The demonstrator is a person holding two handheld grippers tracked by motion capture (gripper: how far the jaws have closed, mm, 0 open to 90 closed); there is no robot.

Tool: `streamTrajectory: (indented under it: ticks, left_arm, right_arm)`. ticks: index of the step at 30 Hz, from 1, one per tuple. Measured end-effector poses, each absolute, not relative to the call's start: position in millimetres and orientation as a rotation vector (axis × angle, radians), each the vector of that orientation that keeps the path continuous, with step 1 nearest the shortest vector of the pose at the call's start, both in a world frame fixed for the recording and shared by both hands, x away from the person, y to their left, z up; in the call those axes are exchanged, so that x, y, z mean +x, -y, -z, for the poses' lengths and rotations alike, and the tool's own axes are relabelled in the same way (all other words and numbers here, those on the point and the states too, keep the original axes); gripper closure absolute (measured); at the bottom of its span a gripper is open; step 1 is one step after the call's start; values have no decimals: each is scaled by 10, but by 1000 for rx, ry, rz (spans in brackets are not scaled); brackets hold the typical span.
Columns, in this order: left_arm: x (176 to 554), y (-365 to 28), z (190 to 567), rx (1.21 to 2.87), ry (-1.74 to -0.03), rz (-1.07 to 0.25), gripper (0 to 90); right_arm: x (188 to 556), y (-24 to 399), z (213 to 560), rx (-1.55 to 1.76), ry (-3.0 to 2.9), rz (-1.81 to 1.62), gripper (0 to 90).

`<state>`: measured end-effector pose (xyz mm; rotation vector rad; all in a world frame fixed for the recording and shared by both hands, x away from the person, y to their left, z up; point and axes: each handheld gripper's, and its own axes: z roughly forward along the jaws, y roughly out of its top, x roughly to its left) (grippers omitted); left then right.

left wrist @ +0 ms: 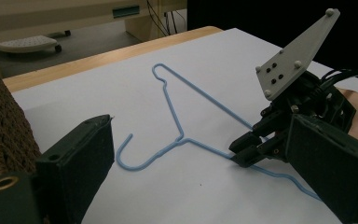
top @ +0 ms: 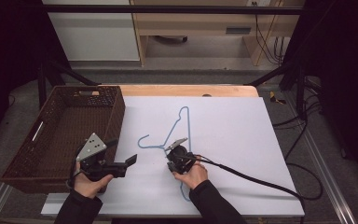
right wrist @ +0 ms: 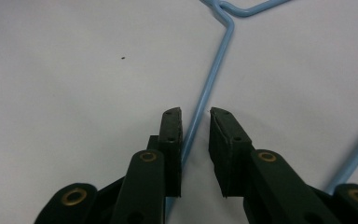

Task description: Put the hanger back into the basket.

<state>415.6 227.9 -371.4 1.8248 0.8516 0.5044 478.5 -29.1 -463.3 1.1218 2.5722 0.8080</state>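
At the far left, one dark brown woven basket (top: 112, 116) sits on the counter's (top: 233, 91) left edge, hollow and open-topped, probably as the place a thing would be dropped into. Just beside it the left gripper (top: 131, 161) hangs above the white sheet (top: 228, 126); its fingers (left wrist: 81, 161) stand wide apart with nothing between them, seemingly held ready to one side while the other hand works. Next comes the single light blue wire clothes hanger (top: 179, 135), lying flat on the sheet near its middle, hook toward the basket. The right gripper (top: 176, 145) is lowered onto one of the hanger's sloping arms, close to the neck. In the right gripper view its fingers (right wrist: 171, 135) straddle the wire with a narrow gap: one pad lies against it, the other stands slightly off, so the grip looks not yet firm. Coming at the thin wire from above probably suits lifting it off the flat sheet. Count: one basket, one hanger, two grippers.
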Motion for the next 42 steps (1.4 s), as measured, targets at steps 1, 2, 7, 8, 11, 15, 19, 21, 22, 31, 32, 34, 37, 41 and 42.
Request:
streamTrajectory:
  ticks: [1,2,7,8,11,15,19,21,22,31,32,34,37,41,42]
  left_arm:
    - [4156,-2278,3715,1825,-851,-505,72]
    - [4157,-2276,3717,1826,-852,-504,72]
    - [4155,-2266,3723,1828,-856,-500,72]
    - [4155,-2265,3723,1829,-856,-499,73]
    - [4158,-2264,3726,1831,-856,-500,73]
    - [4162,-2264,3730,1831,-860,-498,74]
    - [4162,-2264,3730,1834,-857,-500,74]
    - [4162,-2263,3731,1833,-857,-499,74]
    - [4163,-2264,3733,1834,-858,-499,74]
    - [4166,-2253,3739,1837,-862,-498,74]
    - [4166,-2251,3739,1836,-863,-497,75]
    - [4162,-2247,3738,1837,-861,-499,75]
    - [4159,-2245,3734,1837,-859,-499,75]
    - [4156,-2258,3731,1831,-865,-499,75]
    - [4154,-2259,3729,1829,-867,-499,75]
  right_arm:
    - [4784,289,4633,1132,-2569,-807,762]
    - [4784,288,4632,1135,-2569,-807,768]
    - [4789,285,4628,1167,-2572,-803,817]
    - [4793,287,4627,1164,-2574,-802,827]
    - [4795,274,4619,1184,-2573,-794,845]
    - [4803,259,4608,1212,-2572,-767,852]
    - [4798,244,4600,1248,-2562,-759,855]
    - [4795,242,4599,1255,-2560,-760,851]
    - [4793,242,4599,1251,-2562,-762,849]
    - [4763,238,4622,1216,-2540,-762,855]
    - [4762,240,4625,1222,-2535,-767,857]
    - [4754,230,4618,1266,-2524,-769,860]
    - [4768,236,4615,1305,-2518,-778,866]
    - [4762,246,4615,1335,-2501,-795,872]
    - [4765,254,4616,1331,-2504,-804,875]
